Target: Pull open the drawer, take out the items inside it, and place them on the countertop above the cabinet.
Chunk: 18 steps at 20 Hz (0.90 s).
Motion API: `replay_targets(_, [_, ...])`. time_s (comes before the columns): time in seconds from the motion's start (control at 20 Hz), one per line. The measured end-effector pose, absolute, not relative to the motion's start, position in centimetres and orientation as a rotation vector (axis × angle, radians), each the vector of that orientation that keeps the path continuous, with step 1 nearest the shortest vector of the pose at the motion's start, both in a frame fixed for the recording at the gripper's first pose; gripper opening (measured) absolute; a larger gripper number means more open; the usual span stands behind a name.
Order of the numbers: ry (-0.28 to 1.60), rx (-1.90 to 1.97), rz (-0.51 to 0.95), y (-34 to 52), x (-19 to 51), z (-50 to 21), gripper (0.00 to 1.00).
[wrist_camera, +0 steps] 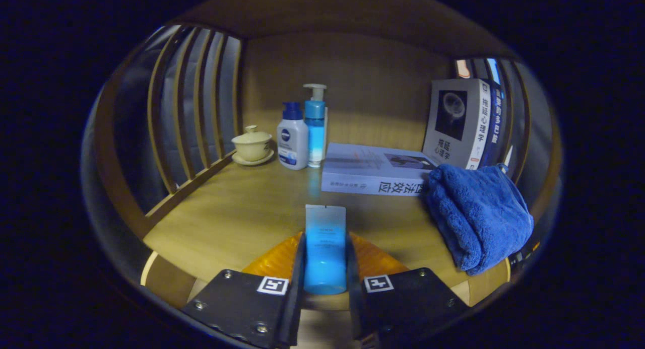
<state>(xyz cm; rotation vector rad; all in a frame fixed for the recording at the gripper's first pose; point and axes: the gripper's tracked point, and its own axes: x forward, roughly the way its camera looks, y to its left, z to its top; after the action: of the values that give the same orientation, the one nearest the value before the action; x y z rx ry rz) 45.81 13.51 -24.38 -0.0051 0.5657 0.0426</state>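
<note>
A translucent blue tube (325, 248) stands upright between my two fingers (298, 268), and my gripper (325, 276) is shut on it. The tube hangs just above the near part of the wooden countertop (242, 208). Both fingers press on the tube's lower sides, and its flat crimped end points up.
On the countertop beyond the fingers stand a lidded cream cup on a saucer (252, 145), a white bottle with a blue cap (293, 136) and a blue pump bottle (315, 125). A book (375, 168) lies flat; upright books (461, 122) and a blue towel (476, 215) sit at the right. Wooden slats (194, 102) fence the left side.
</note>
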Motion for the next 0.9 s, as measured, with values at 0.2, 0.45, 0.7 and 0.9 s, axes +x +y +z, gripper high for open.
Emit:
replay_targets(0.2, [0.519, -0.013, -0.022, 13.0, 47.4, -24.8, 0.40])
replay_targets(0.45, [0.448, -0.087, -0.050, 12.7, 48.2, -24.7, 0.40])
replay_targets(0.7, [0.436, -0.105, -0.054, 12.7, 48.2, -24.6, 0.44])
replay_targets(0.9, [0.412, -0.044, -0.079, 11.8, 48.3, -24.5, 0.57])
